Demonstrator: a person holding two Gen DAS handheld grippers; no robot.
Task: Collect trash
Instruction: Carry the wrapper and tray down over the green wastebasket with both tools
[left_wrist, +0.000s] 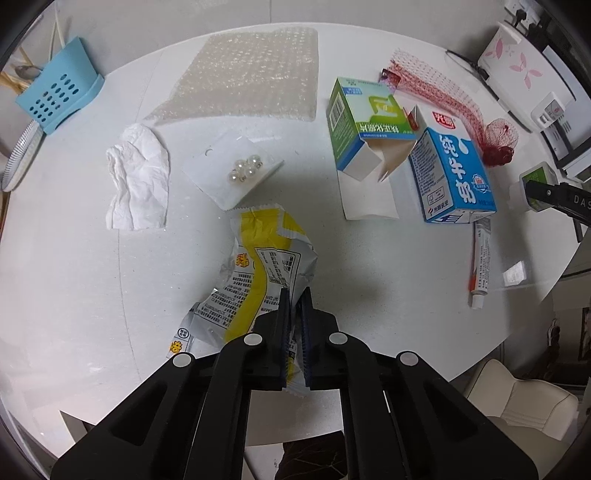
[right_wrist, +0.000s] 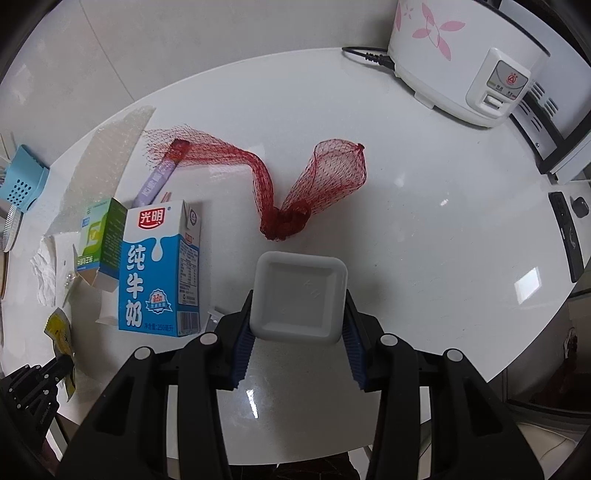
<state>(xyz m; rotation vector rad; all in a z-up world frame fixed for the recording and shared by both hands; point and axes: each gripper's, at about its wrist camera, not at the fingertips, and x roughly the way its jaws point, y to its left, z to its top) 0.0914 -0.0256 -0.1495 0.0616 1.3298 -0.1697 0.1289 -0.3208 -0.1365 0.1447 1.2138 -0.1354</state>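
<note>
Both hands already carry trash, so the coming move turns on where each piece lies from its fingers. The left gripper (left_wrist: 295, 295) has its fingers pressed together on the crumpled yellow-and-silver snack wrapper (left_wrist: 262, 269), pinching it near its lower right edge; the wrapper's long axis runs away from the fingers up and to the left, so most of it hangs ahead of the grip, just over the white counter (left_wrist: 74, 277). The right gripper (right_wrist: 298, 314) has its fingers partly spread around a small white square tray (right_wrist: 299, 291), pads against its two opposite sides, the tray facing the camera and held squarely between them. Still lying on the counter are the blue milk carton (right_wrist: 159, 266), the green box (left_wrist: 354, 122) just beside it, the red mesh bag (right_wrist: 295, 184), the crumpled tissue (left_wrist: 138, 184), the bubble wrap (left_wrist: 255, 77) and a small tube (left_wrist: 482, 254). The tissue lies nearer the left hand, the mesh bag nearer the right, directly beyond the tray. No bin shows in either view
</note>
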